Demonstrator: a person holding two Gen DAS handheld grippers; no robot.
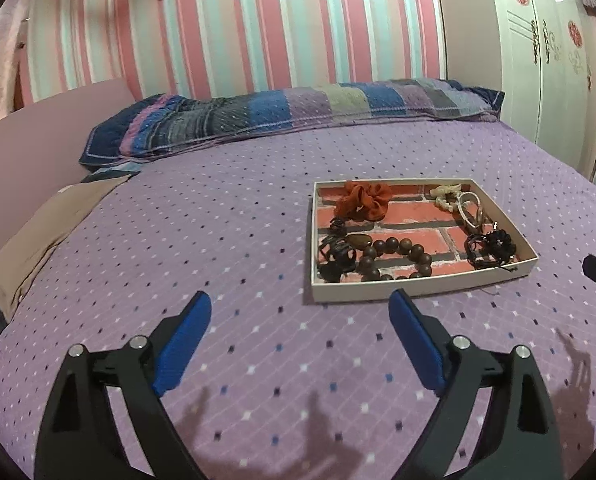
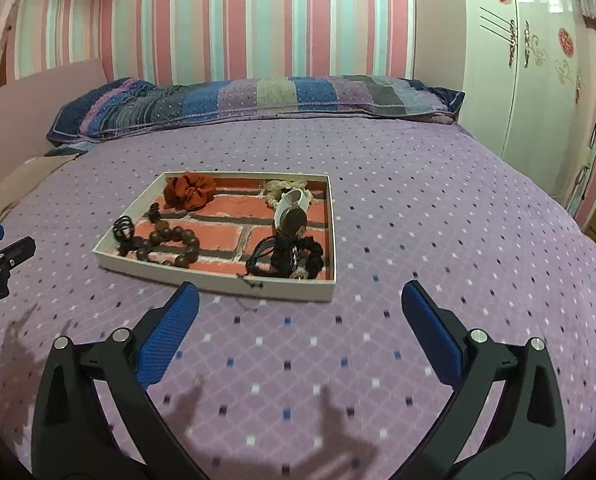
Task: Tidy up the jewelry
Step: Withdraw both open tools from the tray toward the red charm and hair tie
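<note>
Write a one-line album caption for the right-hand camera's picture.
Open right gripper hovers empty over a purple bedspread, facing a shallow tray of bracelets, scrunchies and hair clips.

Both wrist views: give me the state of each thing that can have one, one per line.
Left tool: open, nothing between the fingers.
Right tool: open, nothing between the fingers.
Tray: flat on the bedspread, no lid, holding jewelry.
Orange scrunchie: lying in the tray's far left corner.
Wooden bead bracelet: lying in the tray, near side.
Black scrunchie: lying in the tray's near right corner.
Wardrobe: doors closed.
</note>
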